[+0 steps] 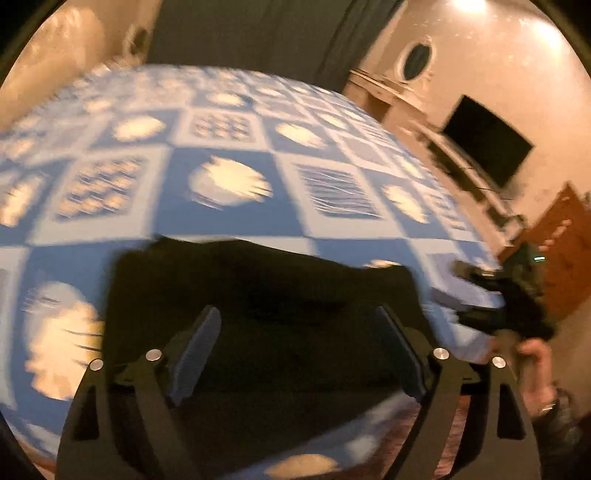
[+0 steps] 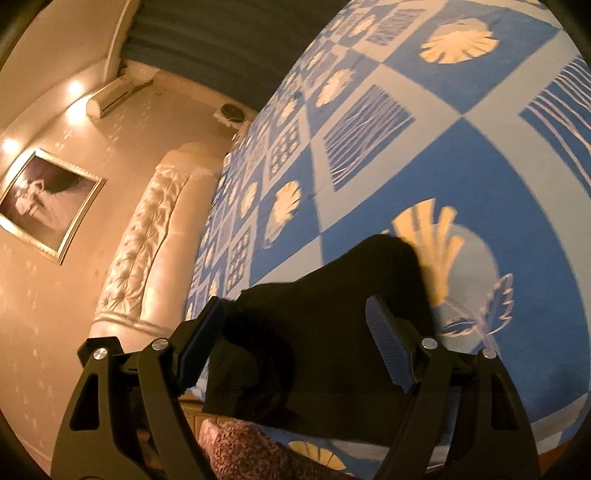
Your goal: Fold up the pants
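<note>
The black pants (image 1: 258, 291) lie folded on the blue patterned bedspread (image 1: 221, 147), near its front edge. My left gripper (image 1: 299, 325) is open just above them, its fingers spread over the dark cloth, holding nothing. In the right wrist view the pants (image 2: 325, 325) lie as a dark heap on the bedspread (image 2: 461, 147). My right gripper (image 2: 295, 317) is open over them, empty. The right gripper also shows in the left wrist view (image 1: 491, 299), at the bed's right edge, in a hand.
A padded cream headboard (image 2: 155, 236) runs along the bed's far side. A framed picture (image 2: 48, 203) and an air conditioner (image 2: 110, 96) hang on the wall. A black TV (image 1: 487, 140) and a wooden door (image 1: 565, 254) stand to the right. Dark curtains (image 1: 258, 33) hang behind.
</note>
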Demonstrator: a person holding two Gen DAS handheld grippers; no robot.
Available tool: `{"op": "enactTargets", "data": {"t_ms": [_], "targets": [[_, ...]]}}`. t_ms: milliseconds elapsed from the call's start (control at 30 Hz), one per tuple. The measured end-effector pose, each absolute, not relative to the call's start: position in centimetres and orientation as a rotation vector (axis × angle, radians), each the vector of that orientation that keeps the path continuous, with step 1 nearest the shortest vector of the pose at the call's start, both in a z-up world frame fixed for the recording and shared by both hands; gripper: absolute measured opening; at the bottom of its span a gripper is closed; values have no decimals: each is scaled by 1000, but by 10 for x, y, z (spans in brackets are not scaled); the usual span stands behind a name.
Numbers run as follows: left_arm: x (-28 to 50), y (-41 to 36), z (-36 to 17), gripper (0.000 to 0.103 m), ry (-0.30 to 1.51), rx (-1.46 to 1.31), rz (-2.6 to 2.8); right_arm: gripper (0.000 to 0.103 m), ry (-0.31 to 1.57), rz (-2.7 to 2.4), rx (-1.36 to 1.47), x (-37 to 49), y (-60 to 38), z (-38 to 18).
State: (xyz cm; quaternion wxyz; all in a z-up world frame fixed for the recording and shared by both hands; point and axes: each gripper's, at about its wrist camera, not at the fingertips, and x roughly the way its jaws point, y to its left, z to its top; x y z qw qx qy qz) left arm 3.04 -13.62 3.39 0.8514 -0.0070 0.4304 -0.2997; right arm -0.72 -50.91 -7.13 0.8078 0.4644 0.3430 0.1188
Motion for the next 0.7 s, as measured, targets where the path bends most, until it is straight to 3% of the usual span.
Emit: {"op": "enactTargets", "data": {"t_ms": [333,700], "targets": [[73,-12,-14,85,965,-166,-324,79,918,355,860,19,-438,-88],[72,-21,-34,85,994,-136,-355,79,998,453,805,47,-368,-105]]}}
